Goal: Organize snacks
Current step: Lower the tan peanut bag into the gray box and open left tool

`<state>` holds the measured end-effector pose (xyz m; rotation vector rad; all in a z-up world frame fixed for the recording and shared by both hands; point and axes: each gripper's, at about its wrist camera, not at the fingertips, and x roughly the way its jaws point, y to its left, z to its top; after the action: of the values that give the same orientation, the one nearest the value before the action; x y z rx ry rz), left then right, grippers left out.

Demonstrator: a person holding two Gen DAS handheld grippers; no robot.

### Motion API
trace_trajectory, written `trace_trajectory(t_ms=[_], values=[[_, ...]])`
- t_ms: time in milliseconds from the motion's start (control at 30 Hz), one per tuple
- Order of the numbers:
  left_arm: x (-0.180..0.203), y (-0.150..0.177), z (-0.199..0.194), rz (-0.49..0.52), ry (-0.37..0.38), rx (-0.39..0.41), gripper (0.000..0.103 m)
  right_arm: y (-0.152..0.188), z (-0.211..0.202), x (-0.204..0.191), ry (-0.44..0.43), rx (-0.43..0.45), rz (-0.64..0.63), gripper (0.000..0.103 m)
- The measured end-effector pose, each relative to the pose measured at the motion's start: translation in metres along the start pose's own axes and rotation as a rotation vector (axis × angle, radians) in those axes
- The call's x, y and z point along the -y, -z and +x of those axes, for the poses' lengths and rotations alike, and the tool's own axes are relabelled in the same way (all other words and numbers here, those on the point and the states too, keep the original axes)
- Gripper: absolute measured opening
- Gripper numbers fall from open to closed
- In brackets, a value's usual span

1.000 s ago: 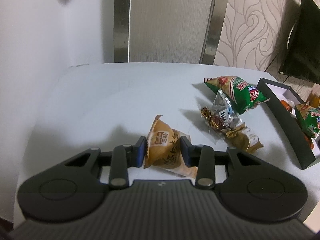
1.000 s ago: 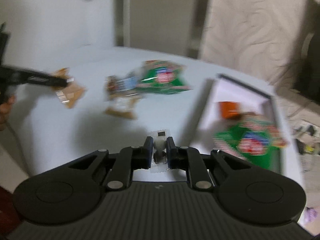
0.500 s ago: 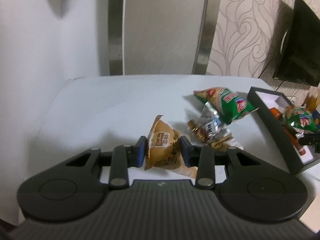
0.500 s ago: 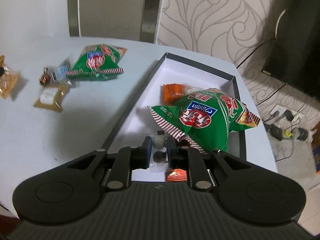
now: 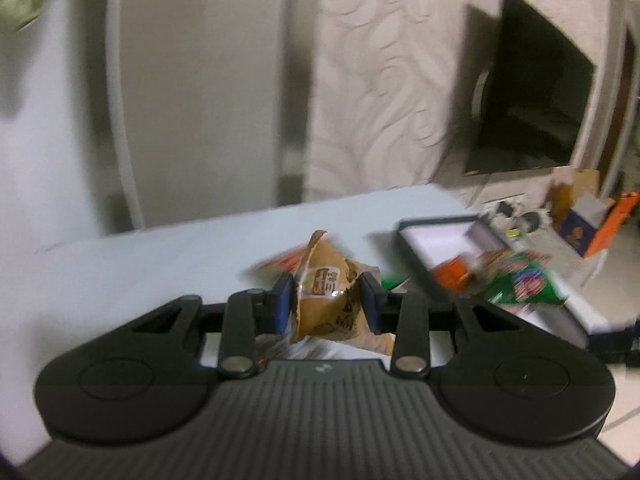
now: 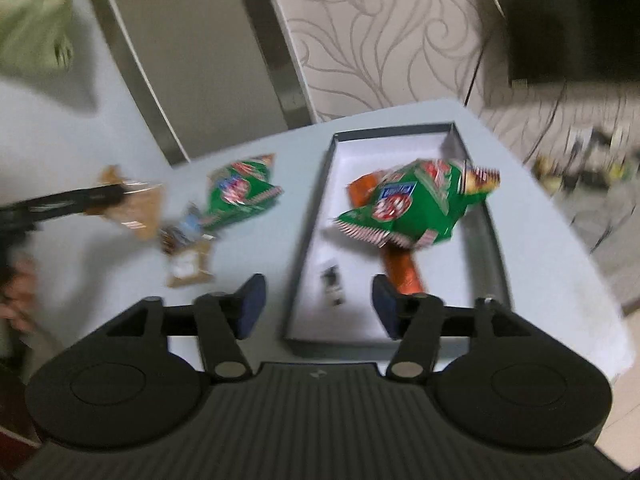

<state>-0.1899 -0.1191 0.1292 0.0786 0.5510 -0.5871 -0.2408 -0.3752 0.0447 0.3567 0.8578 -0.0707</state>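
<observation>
Left gripper (image 5: 327,300) clamped on a tan packet (image 5: 328,304), held above the table (image 5: 140,272) (seen side-on at far left of the right wrist view, packet (image 6: 136,208) in its tip). Next along on the table: a green bag (image 6: 240,192) with small wrapped snacks (image 6: 186,252) touching its near end. Right gripper (image 6: 318,306) spread wide and holding nothing, over the near end of the box (image 6: 308,232), where a second green bag (image 6: 412,204), an orange packet (image 6: 404,272) and a tiny sachet (image 6: 332,284) lie.
</observation>
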Motion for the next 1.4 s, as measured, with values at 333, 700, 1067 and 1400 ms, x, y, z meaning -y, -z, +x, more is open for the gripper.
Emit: trace_trajectory(t_ms=[333, 700, 1067, 1400], values=[[0.11, -0.038, 0.093, 0.099, 0.142, 0.017, 0.039, 0.03, -0.044, -0.004, -0.061, -0.033, 0.012, 0.069], [0.169, -0.035, 0.172, 0.126, 0.126, -0.059, 0.044, 0.053, -0.076, 0.043, 0.04, -0.08, 0.061, 0.069], [0.167, -0.033, 0.151, 0.129, 0.12, 0.016, 0.084, 0.053, -0.078, 0.045, 0.021, -0.103, 0.037, 0.073], [0.142, -0.029, 0.101, 0.091, 0.121, 0.042, 0.084, 0.044, -0.058, 0.012, -0.06, -0.122, -0.02, 0.075]])
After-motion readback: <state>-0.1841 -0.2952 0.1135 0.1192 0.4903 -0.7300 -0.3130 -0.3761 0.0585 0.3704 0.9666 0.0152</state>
